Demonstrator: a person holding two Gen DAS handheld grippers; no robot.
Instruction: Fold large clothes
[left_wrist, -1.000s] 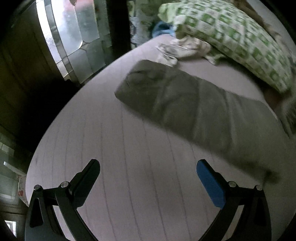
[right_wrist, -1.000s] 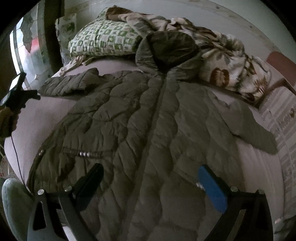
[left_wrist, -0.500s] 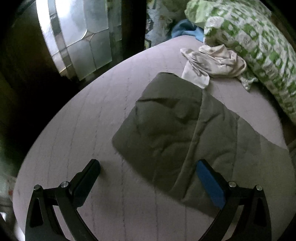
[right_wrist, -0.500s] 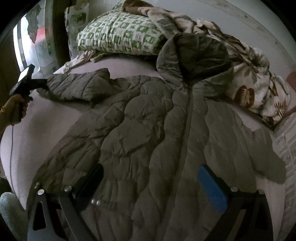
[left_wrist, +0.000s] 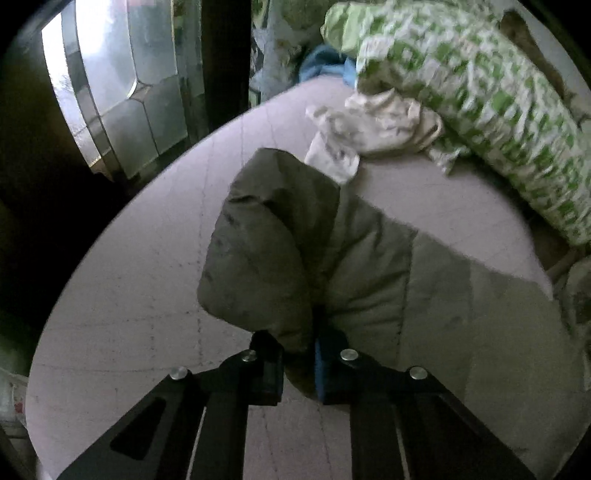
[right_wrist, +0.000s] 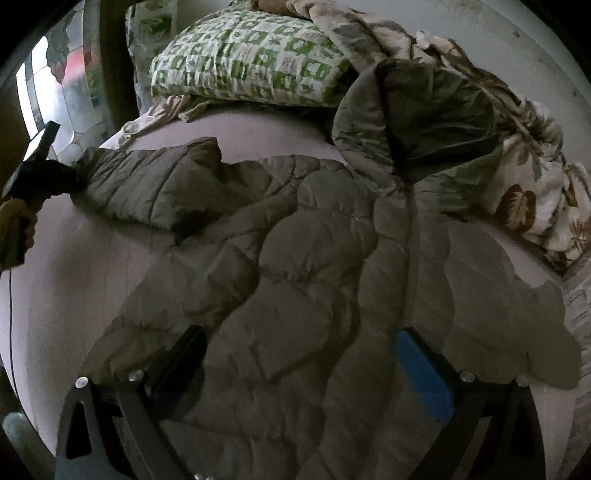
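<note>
An olive quilted hooded jacket (right_wrist: 295, 266) lies spread face up on the pale bed sheet (right_wrist: 74, 280). Its sleeve (left_wrist: 280, 236) stretches toward the bed's left side. My left gripper (left_wrist: 299, 363) is shut on the sleeve's cuff end, the fabric bunched between the pads. In the right wrist view that left gripper (right_wrist: 72, 177) shows at the far left, held by a hand (right_wrist: 18, 221), pinching the sleeve (right_wrist: 155, 184). My right gripper (right_wrist: 303, 369) hovers open over the jacket's lower front, nothing pinched between its fingers. The hood (right_wrist: 424, 110) rests toward the head of the bed.
A green-and-white patterned pillow (right_wrist: 251, 70) and a leaf-print blanket (right_wrist: 524, 177) lie at the head of the bed. A crumpled white cloth (left_wrist: 373, 129) sits beside the sleeve end. A glass-panelled window (left_wrist: 122, 85) stands past the bed's left edge.
The left gripper moved onto the sleeve's cuff and shut on it. The right gripper moved forward and lower over the jacket, still open.
</note>
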